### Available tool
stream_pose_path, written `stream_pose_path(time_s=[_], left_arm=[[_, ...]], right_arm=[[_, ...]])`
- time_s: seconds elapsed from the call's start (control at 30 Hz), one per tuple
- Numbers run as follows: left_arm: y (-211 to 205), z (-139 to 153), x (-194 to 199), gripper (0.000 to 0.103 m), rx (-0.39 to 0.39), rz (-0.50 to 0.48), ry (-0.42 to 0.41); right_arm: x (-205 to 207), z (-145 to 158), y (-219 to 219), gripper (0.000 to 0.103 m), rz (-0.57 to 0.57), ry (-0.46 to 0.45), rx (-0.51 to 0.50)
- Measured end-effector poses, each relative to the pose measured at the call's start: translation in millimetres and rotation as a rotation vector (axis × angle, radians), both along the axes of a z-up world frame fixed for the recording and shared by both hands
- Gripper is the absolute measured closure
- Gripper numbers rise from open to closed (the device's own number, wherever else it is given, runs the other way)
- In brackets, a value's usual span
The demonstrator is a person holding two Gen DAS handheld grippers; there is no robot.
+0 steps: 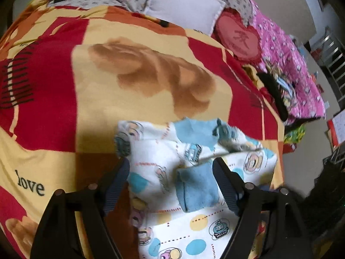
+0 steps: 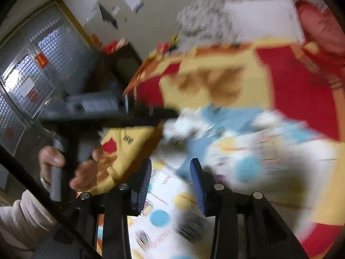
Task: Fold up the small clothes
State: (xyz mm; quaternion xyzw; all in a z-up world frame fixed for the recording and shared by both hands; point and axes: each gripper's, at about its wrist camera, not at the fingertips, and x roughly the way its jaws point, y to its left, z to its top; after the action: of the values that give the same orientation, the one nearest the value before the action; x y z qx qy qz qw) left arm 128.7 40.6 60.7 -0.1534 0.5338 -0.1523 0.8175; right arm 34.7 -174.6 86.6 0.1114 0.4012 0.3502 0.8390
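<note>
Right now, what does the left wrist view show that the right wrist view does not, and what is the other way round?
Only the left wrist view: the pink quilt along the bed's far side, the word "love" on the bedspread, and the left gripper with open jaws above the garment's blue cuff.

Only the right wrist view: a hand holding a gripper handle, a metal grille door, and the right gripper, jaws apart.

Both: the printed white garment on the red and yellow bedspread, and the white pillow.
</note>
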Motion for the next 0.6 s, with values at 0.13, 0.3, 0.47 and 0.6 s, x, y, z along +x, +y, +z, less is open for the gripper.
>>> stream_pose_path(time_s=[0.13, 0.3, 0.47, 0.6], left_arm=[[-21.1, -5.7, -5.2, 0.021, 0.052, -0.026, -0.007], [-46.3, -13.8, -9.0, 0.020, 0.135, -0.084, -0.033], [-67.0, -10.2, -20.0, 0.020, 0.220, -0.176, -0.095], [-76.4, -2.6, -23.7, 0.019, 0.228, -0.218, -0.140]], right_arm=[[-1.8, -1.1, -44.7, 0.062, -0.094, 0.000, -0.020], [9.4, -25.0, -76.4, 0.062, -0.185, 0.059, -0.077], [18.5, -41.0, -85.7, 0.062, -0.205, 0.101, -0.081], [19.8, -40.1, -85.8, 0.062, -0.204, 0.106, -0.056]])
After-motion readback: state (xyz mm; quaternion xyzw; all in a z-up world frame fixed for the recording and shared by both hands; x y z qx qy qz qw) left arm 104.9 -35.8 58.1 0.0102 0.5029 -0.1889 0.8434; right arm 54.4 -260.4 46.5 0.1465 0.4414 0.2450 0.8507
